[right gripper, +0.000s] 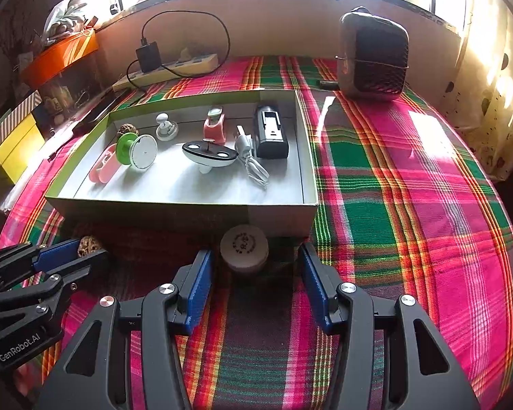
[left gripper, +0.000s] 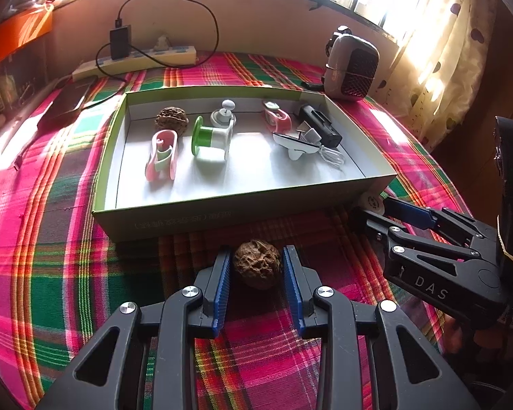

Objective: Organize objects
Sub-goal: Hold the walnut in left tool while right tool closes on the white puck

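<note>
Walnuts number two: one (left gripper: pixel 257 263) lies on the plaid cloth (left gripper: pixel 51 273) between my left jaws (left gripper: pixel 256 266), which stand spread on either side without pinching it, and the other (left gripper: pixel 171 119) rests in the far left corner of the open box (left gripper: pixel 222 212). Pink clips in the box also count two (left gripper: pixel 161 154) (left gripper: pixel 277 118), alongside one green spool (left gripper: pixel 211 139), one white knob (left gripper: pixel 223 113), one black block (left gripper: pixel 319 125), one white stand (left gripper: pixel 296 143) and one coiled cable (left gripper: pixel 331 155). My right jaws (right gripper: pixel 254 270) are spread wide around a round white tin (right gripper: pixel 244 247) that sits just before the box's near wall. Only the right view shows the tin's whole lid; the left view catches just its edge beyond the right gripper's blue pad.
</note>
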The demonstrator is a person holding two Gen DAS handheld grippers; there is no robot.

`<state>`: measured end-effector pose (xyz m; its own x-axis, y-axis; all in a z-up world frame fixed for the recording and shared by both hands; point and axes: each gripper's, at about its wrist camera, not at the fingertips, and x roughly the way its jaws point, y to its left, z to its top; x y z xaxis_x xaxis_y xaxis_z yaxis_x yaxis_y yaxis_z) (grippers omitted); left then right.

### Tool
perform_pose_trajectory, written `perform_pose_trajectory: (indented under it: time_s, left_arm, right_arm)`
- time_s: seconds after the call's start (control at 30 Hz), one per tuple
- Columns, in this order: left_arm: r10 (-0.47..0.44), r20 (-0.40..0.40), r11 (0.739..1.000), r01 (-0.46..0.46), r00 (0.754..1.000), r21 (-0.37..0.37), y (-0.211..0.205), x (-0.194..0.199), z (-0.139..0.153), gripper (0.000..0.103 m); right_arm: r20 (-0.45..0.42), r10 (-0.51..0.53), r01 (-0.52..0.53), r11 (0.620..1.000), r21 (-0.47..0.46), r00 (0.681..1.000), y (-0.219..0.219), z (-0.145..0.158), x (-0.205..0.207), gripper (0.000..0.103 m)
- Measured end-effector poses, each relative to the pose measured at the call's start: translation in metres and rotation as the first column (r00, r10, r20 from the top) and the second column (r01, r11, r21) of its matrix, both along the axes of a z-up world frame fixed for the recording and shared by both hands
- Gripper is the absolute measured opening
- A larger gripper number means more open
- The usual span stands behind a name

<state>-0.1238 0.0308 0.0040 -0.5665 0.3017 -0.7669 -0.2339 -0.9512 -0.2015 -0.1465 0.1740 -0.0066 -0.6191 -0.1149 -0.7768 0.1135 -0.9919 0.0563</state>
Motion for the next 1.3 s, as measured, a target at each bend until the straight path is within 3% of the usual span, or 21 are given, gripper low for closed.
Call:
perform_pose_trajectory:
  time_s: [0.27,0.57,1.3]
  left_arm:
    - [0.000,-0.001,1.000,0.000,1.000,-0.001,-0.0001,-0.0003,0.0002,0.028]
    - [0.000,-0.001,1.000,0.000,1.000,0.000,0.0002,0.0001,-0.0001,0.028]
    - [0.004,-0.003,1.000,-0.004,1.000,0.006,0.0007,0.0007,0.0004,0.028]
  right_arm:
    - [0.000,-0.011,0.011,1.000,0.018,1.000,-0.0034,-0.0002,-0.0013,0.050]
    - [-0.004,-0.033,0.033,0.999,0.023,0.999,-0.0004,0.0004,-0.0006,0.029]
    - [-0.004,-0.031,0.031,0.999,0.009,1.000,0.0022,0.0014,0.0017,0.029]
